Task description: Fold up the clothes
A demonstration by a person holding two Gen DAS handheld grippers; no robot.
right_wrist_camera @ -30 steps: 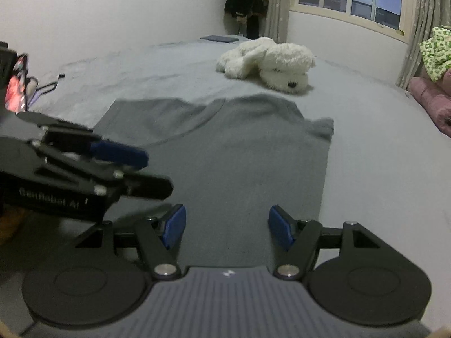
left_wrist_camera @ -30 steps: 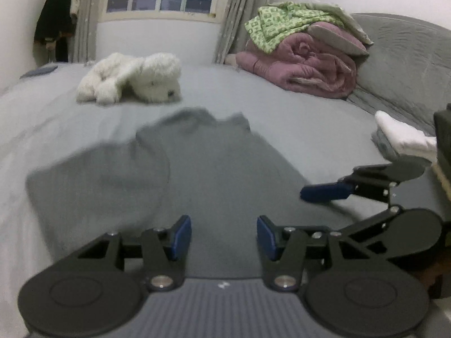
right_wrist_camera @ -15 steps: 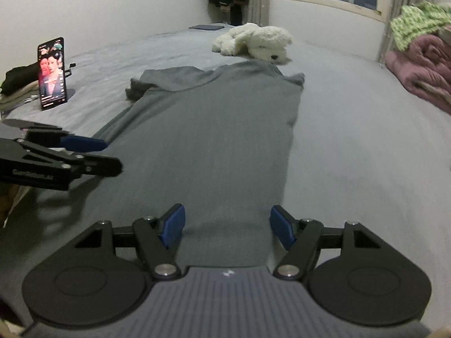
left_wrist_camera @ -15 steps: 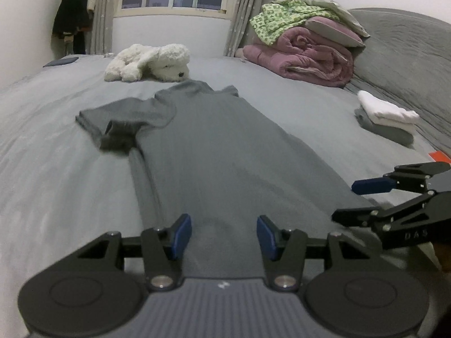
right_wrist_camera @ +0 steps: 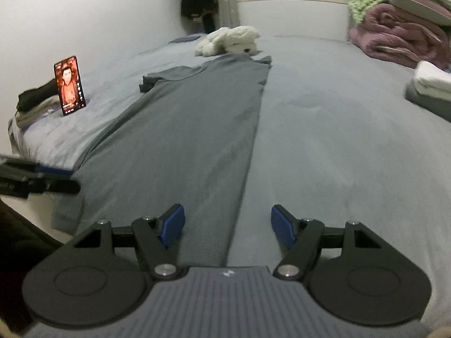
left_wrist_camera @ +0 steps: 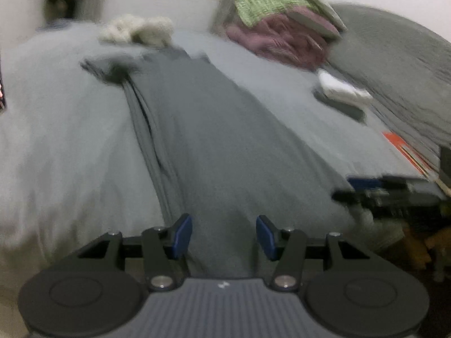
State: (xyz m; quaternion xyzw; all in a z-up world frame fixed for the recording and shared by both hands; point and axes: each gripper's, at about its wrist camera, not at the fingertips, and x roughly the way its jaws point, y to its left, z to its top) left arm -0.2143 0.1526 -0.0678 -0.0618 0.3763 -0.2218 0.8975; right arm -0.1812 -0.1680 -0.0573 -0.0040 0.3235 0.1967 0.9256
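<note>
A dark grey T-shirt [right_wrist_camera: 197,129] lies lengthwise on the grey bed [right_wrist_camera: 324,140], its long sides folded in to make a narrow strip, collar at the far end. In the blurred left wrist view the same shirt [left_wrist_camera: 214,146] runs straight ahead, with a bunched sleeve at its far left. My left gripper [left_wrist_camera: 224,235] hangs open over the shirt's near hem. My right gripper [right_wrist_camera: 227,224] is open over the hem's right edge. Each gripper shows in the other's view, the right gripper [left_wrist_camera: 366,187] at the right and the left gripper [right_wrist_camera: 53,180] at the left.
A white plush dog [right_wrist_camera: 231,39] lies beyond the collar. A propped phone [right_wrist_camera: 69,86] and dark clothes [right_wrist_camera: 35,97] sit at the left edge. Folded white and grey clothes [right_wrist_camera: 431,84] and pink and green bedding [right_wrist_camera: 400,25] lie at the right. An orange item [left_wrist_camera: 406,152] rests near the right edge.
Both grippers have drawn back from the middle of the shirt toward its near hem, staying open. The full length of the shirt has come into view. The left wrist view is now motion-blurred.
</note>
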